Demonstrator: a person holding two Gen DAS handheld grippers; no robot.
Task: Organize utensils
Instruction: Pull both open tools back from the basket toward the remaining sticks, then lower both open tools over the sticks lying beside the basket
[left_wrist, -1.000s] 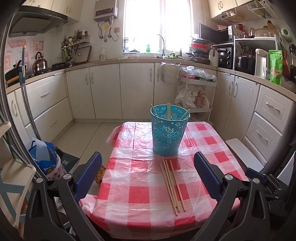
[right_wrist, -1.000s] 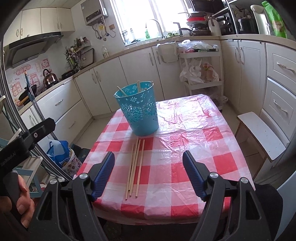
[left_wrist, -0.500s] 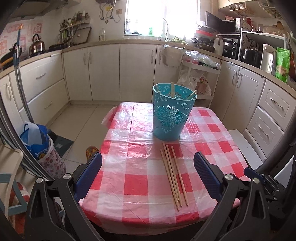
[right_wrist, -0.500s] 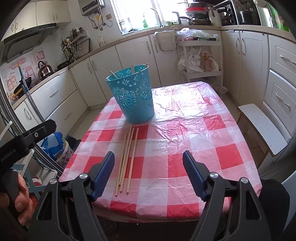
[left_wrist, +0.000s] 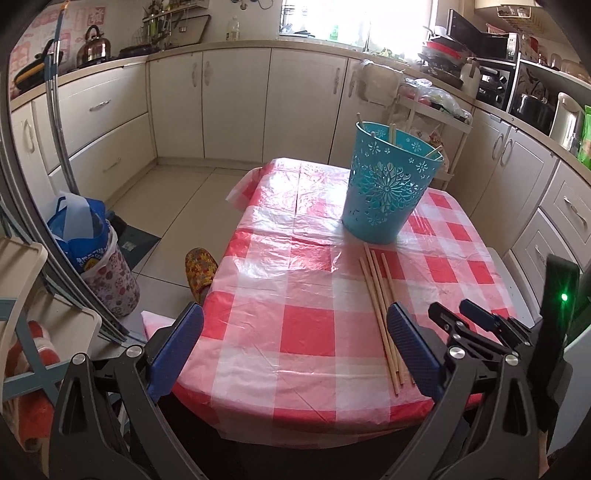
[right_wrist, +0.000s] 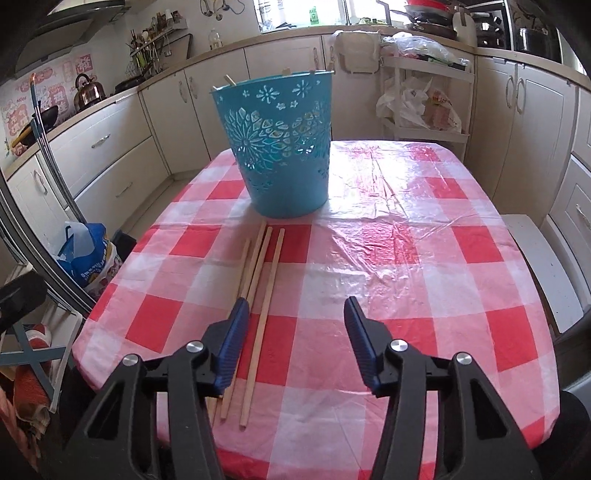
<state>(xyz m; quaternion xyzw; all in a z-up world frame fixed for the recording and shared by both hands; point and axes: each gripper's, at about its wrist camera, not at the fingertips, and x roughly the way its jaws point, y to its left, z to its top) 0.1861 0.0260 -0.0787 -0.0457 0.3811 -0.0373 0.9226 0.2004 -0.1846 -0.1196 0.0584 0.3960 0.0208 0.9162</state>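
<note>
Right gripper (right_wrist: 293, 325): jaws spread wide, holding nothing, low over the near part of the checked tablecloth (right_wrist: 406, 266). Left gripper (left_wrist: 295, 343): likewise spread and empty, set off to the left, its right finger (left_wrist: 413, 347) just beside the sticks' near ends. Chopsticks (right_wrist: 258, 295): loose wooden sticks, probably four though they overlap, lying flat side by side; the rightmost lies between the right gripper's fingers, the others under or just outside its left finger (right_wrist: 232, 336). Long axis runs near to far, roughly along the gripper's line of sight, far tips pointing at the bin. Right gripper judged the nearer. Blue bin (right_wrist: 280, 147): upright beyond the sticks, more sticks standing inside.
</note>
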